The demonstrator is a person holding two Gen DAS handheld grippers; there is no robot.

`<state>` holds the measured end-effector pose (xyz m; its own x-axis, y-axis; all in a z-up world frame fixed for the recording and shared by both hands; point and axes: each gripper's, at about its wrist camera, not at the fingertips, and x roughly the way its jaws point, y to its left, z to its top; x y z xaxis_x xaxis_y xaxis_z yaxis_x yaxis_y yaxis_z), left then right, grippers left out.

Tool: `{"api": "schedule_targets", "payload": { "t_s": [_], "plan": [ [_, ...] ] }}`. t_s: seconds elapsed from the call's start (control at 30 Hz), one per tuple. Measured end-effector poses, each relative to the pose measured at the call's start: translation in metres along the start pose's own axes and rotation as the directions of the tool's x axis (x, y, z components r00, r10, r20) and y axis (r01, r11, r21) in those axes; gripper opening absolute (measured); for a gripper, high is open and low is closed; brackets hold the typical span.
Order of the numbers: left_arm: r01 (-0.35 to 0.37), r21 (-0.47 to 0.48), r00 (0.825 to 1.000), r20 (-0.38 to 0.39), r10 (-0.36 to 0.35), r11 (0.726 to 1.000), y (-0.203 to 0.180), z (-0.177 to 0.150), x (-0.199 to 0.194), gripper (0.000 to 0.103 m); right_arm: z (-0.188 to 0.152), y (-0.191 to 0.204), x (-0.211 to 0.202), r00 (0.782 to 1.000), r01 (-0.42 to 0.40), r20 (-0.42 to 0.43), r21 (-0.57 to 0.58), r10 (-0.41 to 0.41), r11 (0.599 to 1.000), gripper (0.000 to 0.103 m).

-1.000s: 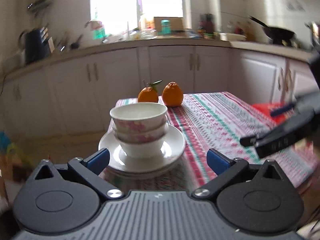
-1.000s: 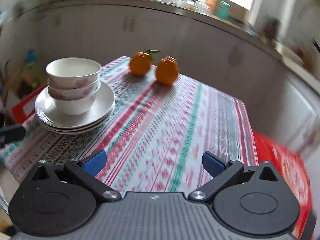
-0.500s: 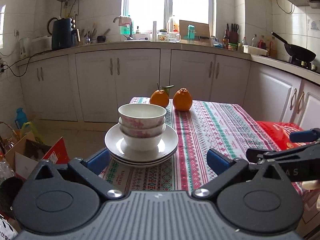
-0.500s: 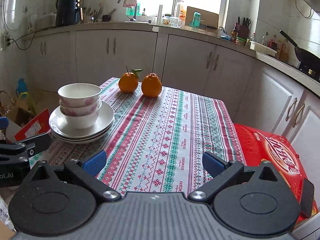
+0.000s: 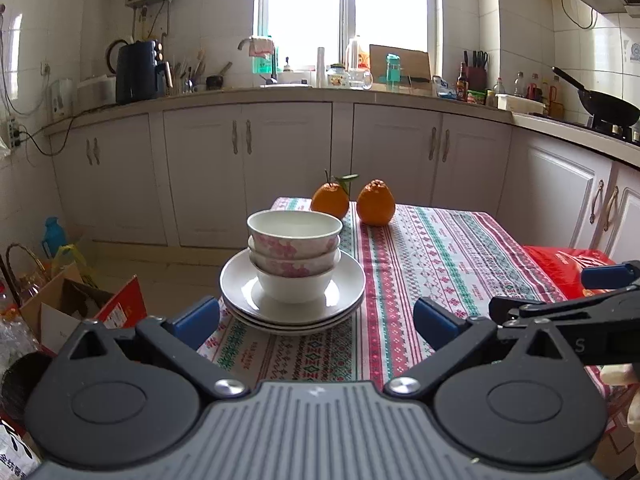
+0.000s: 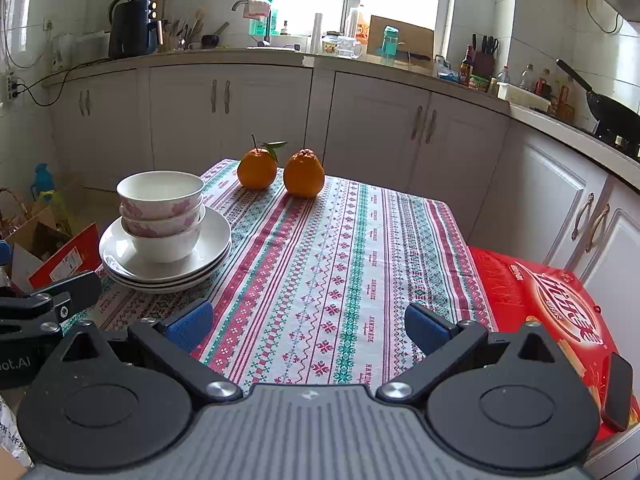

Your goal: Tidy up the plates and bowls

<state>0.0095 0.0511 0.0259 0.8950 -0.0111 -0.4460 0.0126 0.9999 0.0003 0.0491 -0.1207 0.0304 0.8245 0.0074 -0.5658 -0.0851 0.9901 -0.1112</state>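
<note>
Three nested white bowls with pink flowers (image 5: 295, 254) (image 6: 161, 212) stand on a stack of white plates (image 5: 344, 300) (image 6: 212, 248) at the left near corner of the table. My left gripper (image 5: 316, 320) is open and empty, held back from the table edge just in front of the plates. My right gripper (image 6: 308, 326) is open and empty too, over the table's near edge to the right of the stack. In the left wrist view the right gripper's body (image 5: 568, 312) shows at the right; in the right wrist view the left gripper's body (image 6: 44, 304) shows at the left.
Two oranges (image 5: 352, 202) (image 6: 280, 172) sit at the far end of the striped tablecloth (image 6: 340, 260). A red box (image 6: 552, 304) lies right of the table, with a dark phone (image 6: 618, 392) on it. Cardboard boxes (image 5: 80, 308) stand on the floor at the left. White cabinets (image 5: 288, 168) line the back.
Both views swung and steadied from a blurred tilt a second ago. Since half a second ago the grippers have barely moved. The bowls and plates stayed put.
</note>
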Motion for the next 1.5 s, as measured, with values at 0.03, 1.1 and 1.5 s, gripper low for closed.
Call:
{"api": "schedule_targets", "payload": {
  "t_s": [0.03,1.1,1.5],
  "plan": [
    [-0.001,0.001,1.0,0.005,0.001,1.0,-0.0003,-0.0004,-0.0005,0.102,0.0001,0.0004,-0.0004,1.0,0.002,0.001,-0.002,-0.002,1.0,0.103],
    [-0.002,-0.032,1.0,-0.008,0.002,0.999,0.0039,0.0005,-0.001,0.102,0.0008,0.0016,-0.0081,1.0,0.012,0.024,-0.014,-0.012,1.0,0.103],
    [-0.003,-0.032,1.0,-0.008,0.003,0.999,0.0038,0.0004,-0.0013,0.102,0.0004,0.0024,-0.0092,0.999,0.022,0.031,-0.017,-0.021,1.0,0.103]
  ]
}}
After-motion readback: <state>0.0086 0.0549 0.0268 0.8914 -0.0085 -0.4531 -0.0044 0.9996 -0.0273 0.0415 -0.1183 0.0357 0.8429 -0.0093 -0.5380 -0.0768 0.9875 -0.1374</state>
